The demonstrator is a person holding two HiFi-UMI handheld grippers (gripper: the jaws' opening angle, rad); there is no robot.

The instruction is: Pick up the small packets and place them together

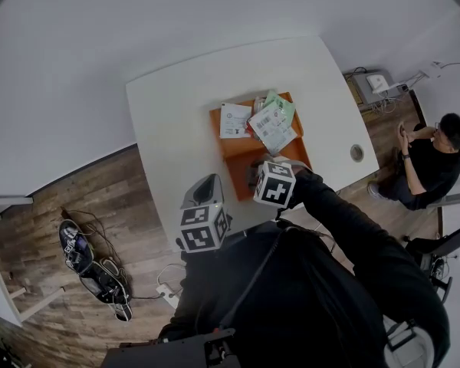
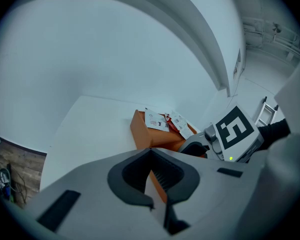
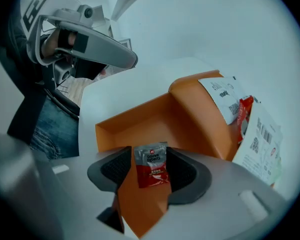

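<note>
Now: the right hand-held gripper (image 3: 150, 152) has its jaws wide apart. Between them hangs one small packet (image 3: 151, 165), silver above and red below, upright with a slight tilt. We cannot tell whether either pad touches it. Directly below and beyond the jaws lies the low floor of an orange tray (image 3: 140, 121). Farther ahead and to this gripper's right, on the tray's raised end, rest the other packets (image 3: 224, 95): white printed ones overlapping a red one, the largest white one nearest the gripper's right side. The left hand-held gripper (image 2: 151, 152) is closed, tips together, with nothing between them. We hold it to the left of the right one, jaws aimed toward the tray's near corner. The tray sits on the white bench (image 1: 176, 113).
</note>
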